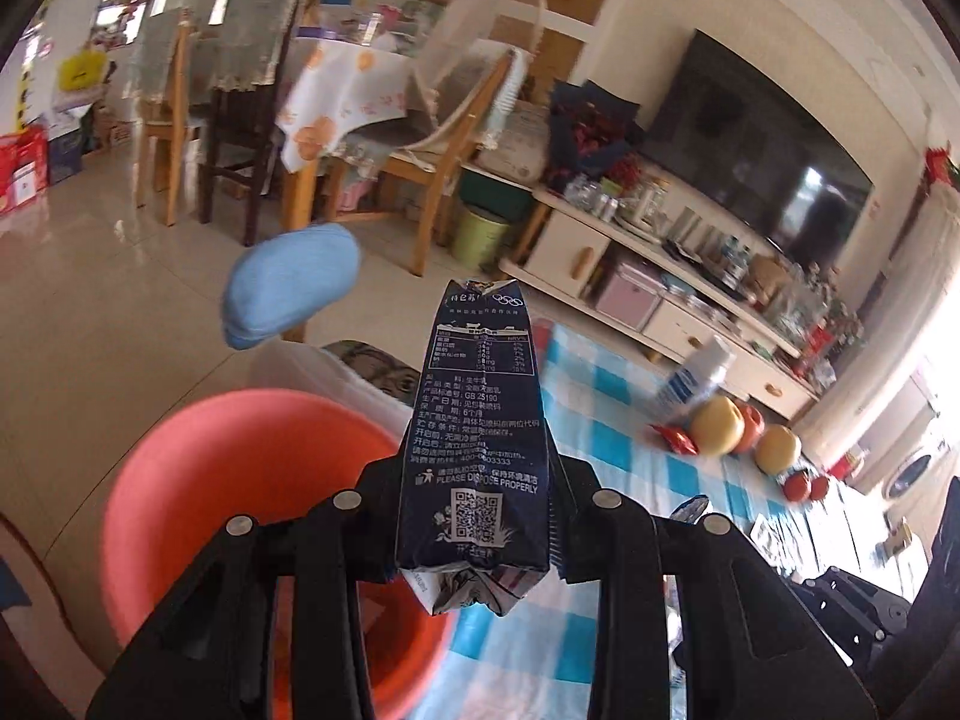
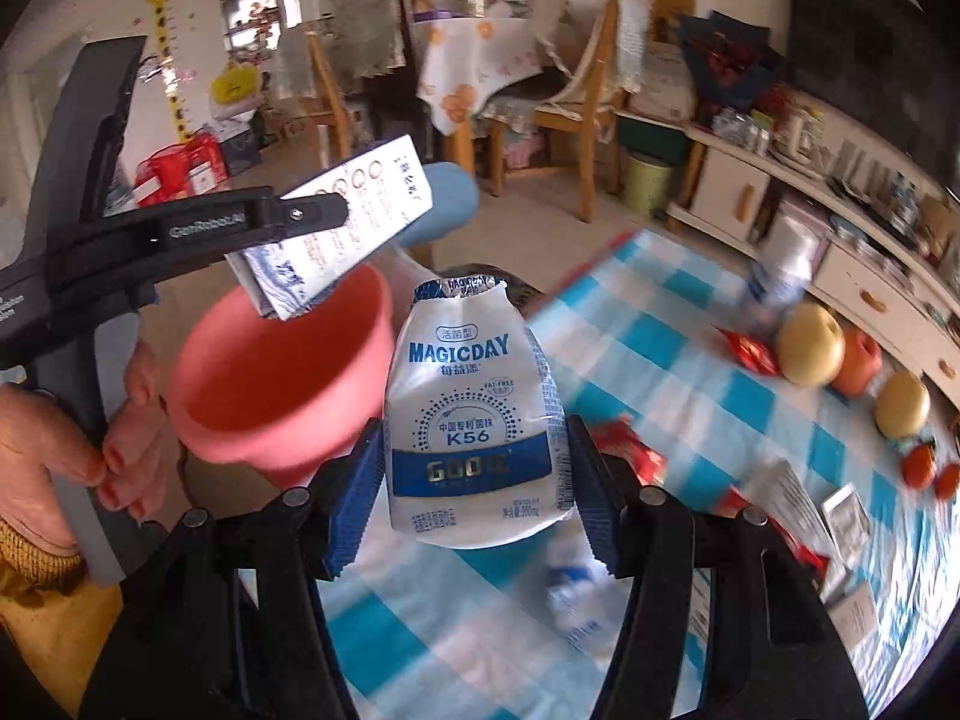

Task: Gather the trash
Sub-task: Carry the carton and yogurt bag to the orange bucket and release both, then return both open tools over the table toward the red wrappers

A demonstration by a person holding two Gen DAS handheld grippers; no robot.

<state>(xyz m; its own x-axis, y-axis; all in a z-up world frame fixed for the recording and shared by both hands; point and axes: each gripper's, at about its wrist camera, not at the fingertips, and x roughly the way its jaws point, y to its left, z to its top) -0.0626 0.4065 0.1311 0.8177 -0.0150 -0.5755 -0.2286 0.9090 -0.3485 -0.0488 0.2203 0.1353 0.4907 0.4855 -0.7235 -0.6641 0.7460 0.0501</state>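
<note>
My left gripper (image 1: 474, 516) is shut on a dark blue milk carton (image 1: 474, 420) and holds it in the air beside the pink basin (image 1: 198, 480). In the right wrist view the left gripper (image 2: 300, 222) holds the carton (image 2: 354, 222) above the basin (image 2: 282, 372). My right gripper (image 2: 474, 480) is shut on a white MAGICDAY yogurt bottle (image 2: 474, 420) with its foil lid torn, held above the blue checked tablecloth (image 2: 660, 372) to the right of the basin.
On the table lie red wrappers (image 2: 750, 354), a white bottle (image 2: 780, 276), pears and an apple (image 2: 810, 348), tomatoes (image 2: 924, 468) and paper packets (image 2: 840, 516). A blue stool (image 1: 288, 288), dining chairs and a TV cabinet (image 1: 660, 276) stand beyond.
</note>
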